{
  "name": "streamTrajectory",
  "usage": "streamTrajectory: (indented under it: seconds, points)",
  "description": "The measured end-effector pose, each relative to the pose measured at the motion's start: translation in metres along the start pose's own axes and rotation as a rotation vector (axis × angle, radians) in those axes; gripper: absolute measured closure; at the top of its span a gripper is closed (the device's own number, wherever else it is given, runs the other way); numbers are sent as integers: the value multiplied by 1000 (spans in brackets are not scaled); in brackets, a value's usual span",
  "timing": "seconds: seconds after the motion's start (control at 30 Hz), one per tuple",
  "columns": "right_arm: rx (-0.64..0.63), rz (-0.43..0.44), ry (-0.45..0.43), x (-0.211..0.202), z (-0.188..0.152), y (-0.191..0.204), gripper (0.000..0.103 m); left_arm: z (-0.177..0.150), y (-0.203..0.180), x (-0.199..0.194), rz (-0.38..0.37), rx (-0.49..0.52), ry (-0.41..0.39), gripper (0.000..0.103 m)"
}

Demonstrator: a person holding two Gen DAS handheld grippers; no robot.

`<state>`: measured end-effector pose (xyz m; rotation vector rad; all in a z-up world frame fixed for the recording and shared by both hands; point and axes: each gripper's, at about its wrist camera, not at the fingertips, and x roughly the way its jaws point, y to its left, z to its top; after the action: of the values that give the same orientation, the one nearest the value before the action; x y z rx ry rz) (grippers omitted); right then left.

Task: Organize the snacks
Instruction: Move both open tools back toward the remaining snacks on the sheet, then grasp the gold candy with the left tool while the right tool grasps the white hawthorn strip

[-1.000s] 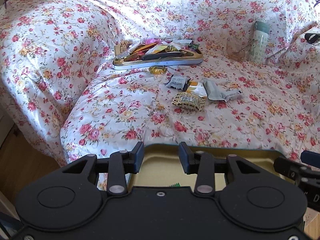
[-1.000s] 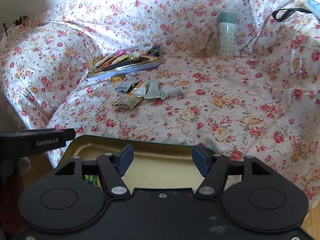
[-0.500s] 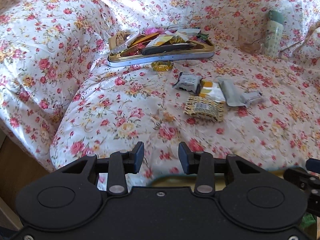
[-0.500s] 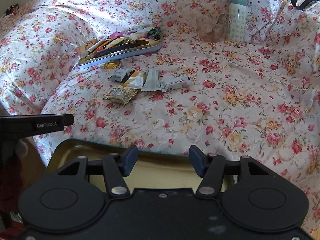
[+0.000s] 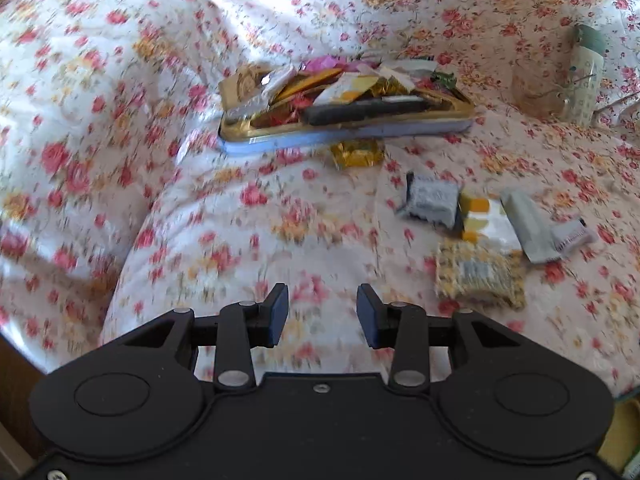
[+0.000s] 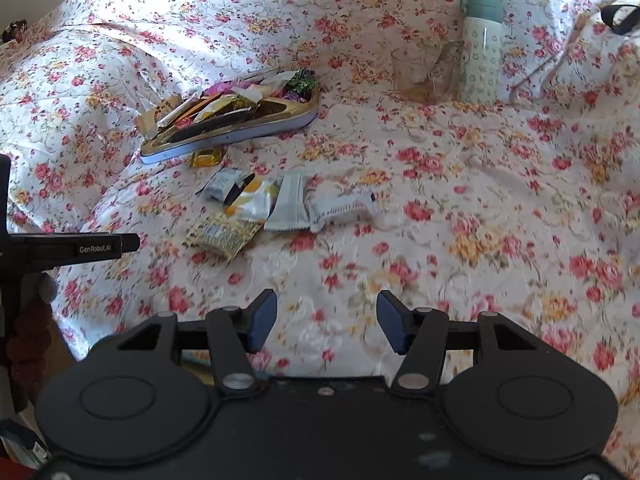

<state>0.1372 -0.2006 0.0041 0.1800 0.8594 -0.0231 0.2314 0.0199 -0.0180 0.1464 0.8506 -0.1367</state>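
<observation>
Loose snack packets (image 6: 256, 204) clustered mid-bed on the floral bedspread (image 6: 460, 200), just near of a shallow gold-rimmed tin (image 6: 240, 136) heaped with more wrappers. Gold-wrapped sweet (image 5: 357, 153) touching the tin's near edge, possibly tucked under it. Far right: mint-lidded bottle (image 6: 481, 50) upright beside a clear glass (image 6: 422, 70). Left gripper (image 5: 322, 314) jaws parted, empty. Right gripper (image 6: 326, 320) jaws closing, nothing between.
</observation>
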Motion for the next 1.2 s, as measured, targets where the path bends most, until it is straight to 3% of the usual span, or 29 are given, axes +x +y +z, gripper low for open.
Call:
streamTrajectory:
  seconds: [0.27,0.53,0.73,0.9,1.03,1.2]
  points:
    - [19,1,12,20,18,-3,44,41,-2,35,-23,38,-108,55]
    - [31,19,13,35,28,-7,45,60,-3,79,-54,19,-124,55]
    - [26,7,-14,56,50,-15,45,56,-6,99,-81,33,-93,55]
    - [-7,-22,56,84,58,-16,47,48,-13,98,-63,64,-144,55]
    - [106,83,119,96,57,-25,47,37,-13,97,-55,72,-210,54]
    - [117,84,61,108,64,-22,51,39,-12,97,-60,65,-208,54]
